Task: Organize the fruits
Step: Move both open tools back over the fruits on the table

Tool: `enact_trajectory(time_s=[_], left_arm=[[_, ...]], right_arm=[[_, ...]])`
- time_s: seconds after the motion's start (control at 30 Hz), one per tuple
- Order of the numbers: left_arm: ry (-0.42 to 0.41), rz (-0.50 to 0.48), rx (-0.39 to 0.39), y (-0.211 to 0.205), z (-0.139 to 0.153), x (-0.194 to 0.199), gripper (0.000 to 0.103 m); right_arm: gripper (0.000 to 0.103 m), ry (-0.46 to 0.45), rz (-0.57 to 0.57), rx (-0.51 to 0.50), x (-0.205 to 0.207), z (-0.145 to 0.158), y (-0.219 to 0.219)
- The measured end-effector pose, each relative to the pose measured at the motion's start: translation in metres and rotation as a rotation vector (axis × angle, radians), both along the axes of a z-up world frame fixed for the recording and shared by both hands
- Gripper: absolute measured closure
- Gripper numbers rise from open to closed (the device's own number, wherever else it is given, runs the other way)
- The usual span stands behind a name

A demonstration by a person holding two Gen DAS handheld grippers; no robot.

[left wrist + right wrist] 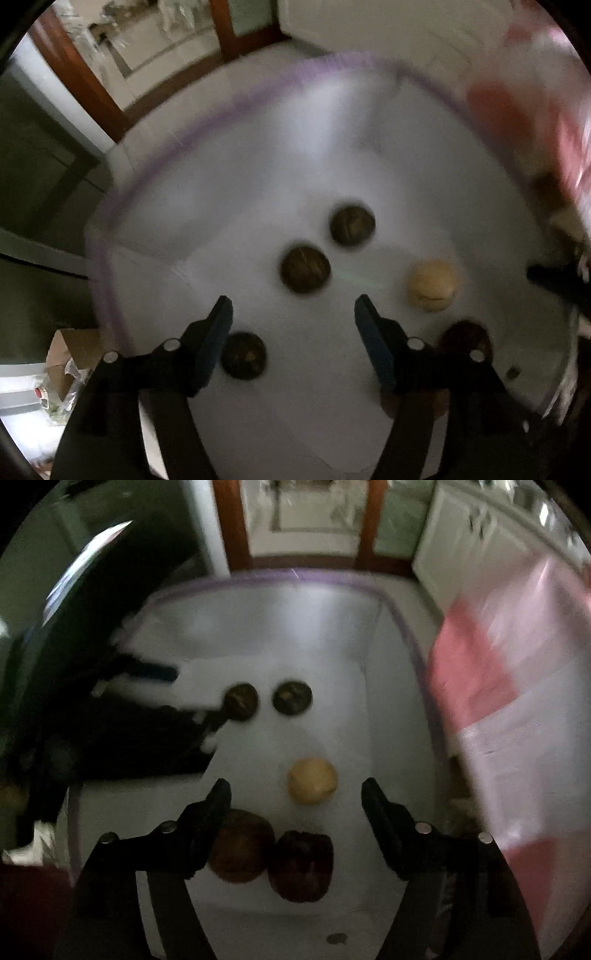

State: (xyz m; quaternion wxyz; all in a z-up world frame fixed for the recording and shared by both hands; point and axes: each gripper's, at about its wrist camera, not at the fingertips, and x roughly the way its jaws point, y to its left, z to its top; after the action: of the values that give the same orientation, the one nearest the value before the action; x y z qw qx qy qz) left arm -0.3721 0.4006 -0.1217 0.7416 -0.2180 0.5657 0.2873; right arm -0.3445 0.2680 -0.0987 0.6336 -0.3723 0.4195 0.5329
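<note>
Left gripper (293,308) nearest the lens, pointing steeply down, jaws spread wide, nothing between the pads. Dark round fruit (305,270) just beyond the fingertips; second dark fruit (352,222) farther out and apart from it; third dark fruit (244,355) beside the left finger, partly hidden by it. Pale yellow fruit (431,285) off to the right, well apart from the dark ones. Reddish-brown fruit (466,336) half hidden behind the right finger. Right gripper (296,792) likewise angled down, jaws wide apart, holding nothing. Pale yellow fruit (312,781) lying between the two fingertips but clear of both. Brown fruit (242,845) and dark red fruit (301,866) side by side, touching or nearly so, closer in between the fingers, brown one partly behind the left finger. Two dark fruits (242,700) (292,698) in a row farther out, close but apart. All fruit resting on a white table (332,635) with a purple rim. Pink and white cloth (517,686) at the table's right edge. Blur heavy; fruit kinds not identifiable.
</note>
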Motion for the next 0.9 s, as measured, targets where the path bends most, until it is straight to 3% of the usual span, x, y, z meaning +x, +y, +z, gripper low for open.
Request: enact_trajectory(time_s=[0.07, 0.2, 0.33, 0.47, 0.57, 0.73, 0.83, 0.9], left_arm=[[-0.079, 0.025, 0.067, 0.009, 0.035, -0.001, 0.030], [-0.276, 0.101, 0.258, 0.006, 0.119, 0.003, 0.009], [-0.518, 0.111, 0.307, -0.025, 0.182, 0.026, 0.002], [-0.678, -0.045, 0.272, -0.079, 0.223, 0.074, 0.002], [-0.758, -0.222, 0.276, -0.153, 0.246, 0.114, 0.002], [-0.853, -0.495, 0.214, -0.274, 0.252, 0.203, 0.002], [-0.879, -0.581, 0.191, -0.329, 0.245, 0.263, 0.002], [-0.858, -0.596, 0.137, -0.363, 0.238, 0.318, 0.002]], right_arm=[[0.030, -0.022, 0.049, 0.065, -0.011, 0.024, -0.012], [0.022, -0.026, 0.105, 0.237, -0.023, 0.085, -0.051], [0.016, -0.115, 0.064, 0.444, -0.012, 0.155, -0.109], [0.016, -0.231, -0.115, 0.588, 0.026, 0.203, -0.182], [0.016, -0.294, -0.316, 0.660, 0.065, 0.220, -0.245], [0.016, -0.302, -0.656, 0.714, 0.138, 0.215, -0.336], [0.016, -0.298, -0.848, 0.758, 0.178, 0.206, -0.396], [0.016, -0.297, -0.967, 0.763, 0.208, 0.203, -0.433]])
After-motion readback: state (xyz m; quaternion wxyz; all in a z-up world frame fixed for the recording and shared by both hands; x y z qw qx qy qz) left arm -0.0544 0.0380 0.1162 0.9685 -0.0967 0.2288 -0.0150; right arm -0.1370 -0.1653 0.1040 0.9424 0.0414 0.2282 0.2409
